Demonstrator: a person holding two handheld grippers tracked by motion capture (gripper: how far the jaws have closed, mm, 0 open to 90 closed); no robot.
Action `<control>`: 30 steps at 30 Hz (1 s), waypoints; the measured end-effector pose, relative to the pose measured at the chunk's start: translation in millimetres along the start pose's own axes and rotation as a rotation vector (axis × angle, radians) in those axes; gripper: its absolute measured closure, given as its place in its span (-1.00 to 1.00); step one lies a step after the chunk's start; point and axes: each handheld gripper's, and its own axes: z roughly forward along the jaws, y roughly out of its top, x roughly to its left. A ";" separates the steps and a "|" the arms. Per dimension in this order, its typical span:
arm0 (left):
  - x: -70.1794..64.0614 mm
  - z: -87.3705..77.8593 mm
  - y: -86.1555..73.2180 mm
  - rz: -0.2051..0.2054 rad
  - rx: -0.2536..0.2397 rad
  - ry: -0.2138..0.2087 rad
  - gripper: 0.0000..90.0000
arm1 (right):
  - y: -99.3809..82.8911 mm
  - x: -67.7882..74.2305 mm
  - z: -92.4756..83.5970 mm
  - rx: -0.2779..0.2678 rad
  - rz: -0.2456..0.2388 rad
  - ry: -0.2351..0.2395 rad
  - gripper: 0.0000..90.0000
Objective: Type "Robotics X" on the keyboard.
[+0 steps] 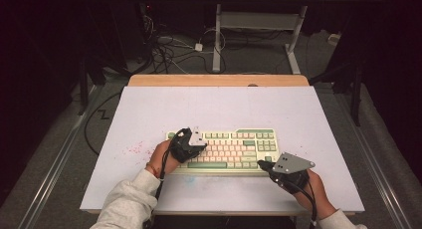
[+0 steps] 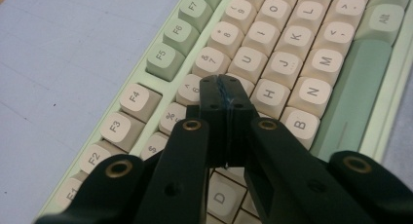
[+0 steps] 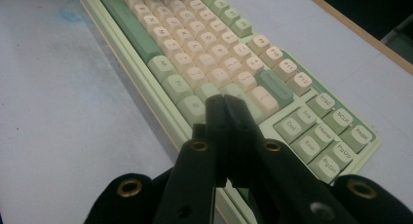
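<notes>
A cream and green keyboard (image 1: 234, 150) lies on the white tabletop near its front edge. My left gripper (image 1: 201, 145) is over the keyboard's left half, jaws shut with nothing between them. In the left gripper view its tips (image 2: 223, 83) hover above the cream keys (image 2: 272, 63) by the 6 and H keys; contact is unclear. My right gripper (image 1: 263, 164) sits at the keyboard's front right edge, jaws shut and empty. In the right gripper view its tips (image 3: 225, 101) point at the green bottom-row keys (image 3: 192, 104) of the keyboard (image 3: 204, 44).
The white board (image 1: 149, 114) covers a wooden table whose far edge (image 1: 219, 80) shows. Pink specks (image 1: 137, 149) mark the board left of the keyboard. Beyond the table stand a desk frame (image 1: 259, 25) and floor cables (image 1: 164, 47).
</notes>
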 end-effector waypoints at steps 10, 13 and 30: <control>-0.3 -5.8 2.9 0.008 -0.013 0.013 0.95 | 0.6 0.6 -0.4 -0.002 -0.007 0.000 1.00; -0.8 -9.2 3.2 0.011 -0.028 0.018 0.95 | 0.5 0.1 -0.8 -0.002 -0.004 -0.002 1.00; 2.3 -35.2 -6.9 -0.008 -0.104 0.053 0.95 | 0.5 -0.4 -0.9 -0.002 -0.007 -0.004 1.00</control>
